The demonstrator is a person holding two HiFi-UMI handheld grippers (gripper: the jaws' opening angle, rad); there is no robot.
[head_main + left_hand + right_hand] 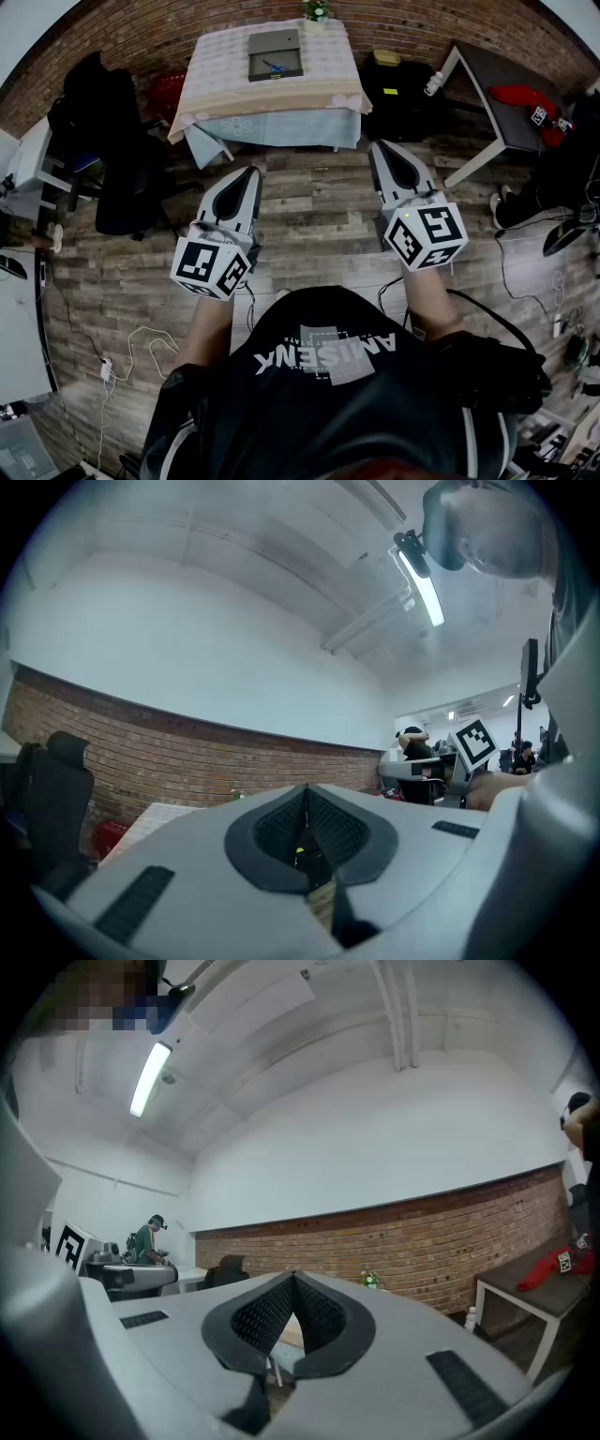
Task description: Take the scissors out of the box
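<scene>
Head view: blue-handled scissors (pixel 275 67) lie small in the grey box (pixel 275 47) on the cloth-covered surface (pixel 272 108), well ahead of left gripper (pixel 251 174) and right gripper (pixel 377 148) over plank floor (pixel 309 211); left gripper view: fingers (pixel 277 829) clenched, empty, brick wall (pixel 187 757) beyond; right gripper view: fingers (pixel 323 1321) likewise clenched on nothing.

clothed table (pixel 225 66) | plant (pixel 316 10) | black chair (pixel 127 183) | side table (pixel 492 80) | brick wall (pixel 150 33)

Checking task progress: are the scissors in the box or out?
In. The blue-handled scissors lie inside the open grey box on the cloth-covered table.
</scene>
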